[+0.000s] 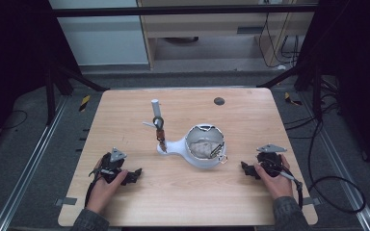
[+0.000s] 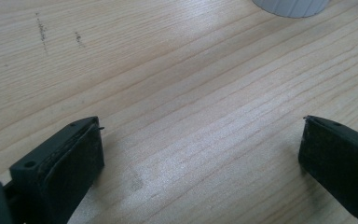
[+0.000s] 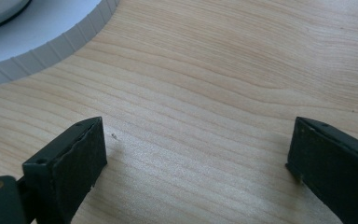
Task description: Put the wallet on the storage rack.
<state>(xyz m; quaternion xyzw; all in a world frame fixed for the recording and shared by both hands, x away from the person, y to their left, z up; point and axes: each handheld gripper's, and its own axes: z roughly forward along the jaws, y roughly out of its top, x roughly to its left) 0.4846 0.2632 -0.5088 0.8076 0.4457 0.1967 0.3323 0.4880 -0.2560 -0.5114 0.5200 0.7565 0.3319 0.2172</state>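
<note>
With both jaws spread wide and empty, the left gripper (image 1: pixel 134 176) at lower left and the right gripper (image 1: pixel 247 169) at lower right flank the white pot (image 1: pixel 205 147) at centre, whose upright handle (image 1: pixel 157 120) a careless reach could topple.

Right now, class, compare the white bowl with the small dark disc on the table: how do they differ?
The white bowl is much larger than the dark disc. The bowl stands near the table's middle; the disc lies by the far edge. The bowl holds something crumpled; the disc looks flat. Both are round and sit on the wooden table.
</note>
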